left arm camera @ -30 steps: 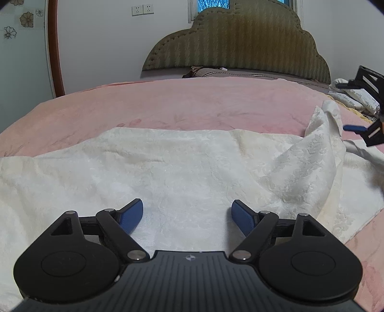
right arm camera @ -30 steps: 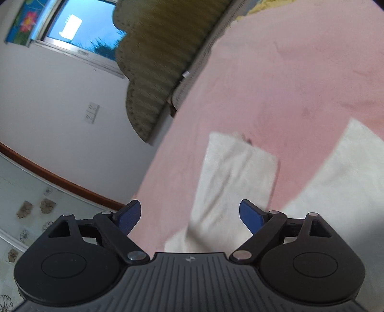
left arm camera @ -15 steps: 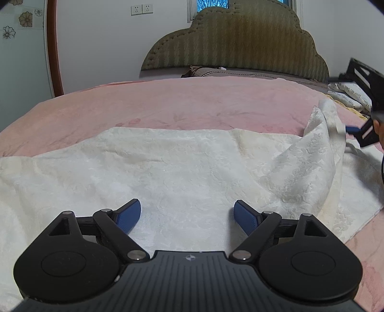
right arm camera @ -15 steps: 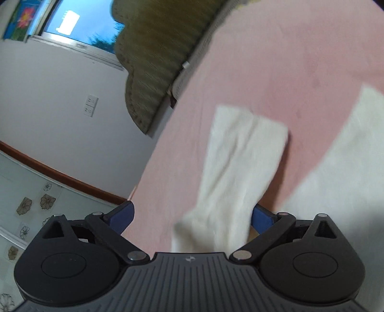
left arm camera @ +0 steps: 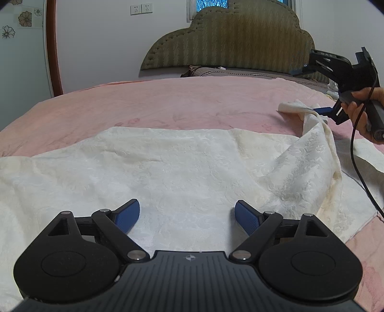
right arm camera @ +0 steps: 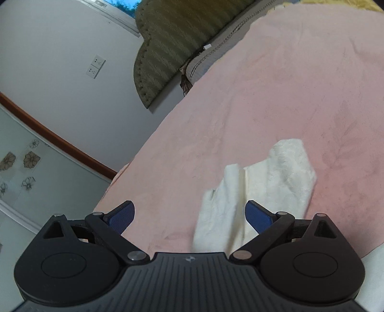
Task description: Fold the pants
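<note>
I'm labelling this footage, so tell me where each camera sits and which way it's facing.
Left wrist: on the left tongs, level over the cream pants, facing the headboard; shows its own open blue fingertips, plus the right tongs and hand.
Right wrist: on the right tongs, rolled sideways, looking down the pink bedspread; shows its open fingertips beside a pant leg.
Shared: pants, bedspread, headboard, wall sockets.

Black gripper bodies, blue ribbed fingers (left arm camera: 247, 219), silver screws, bare-skinned hand (left arm camera: 360, 109)
</note>
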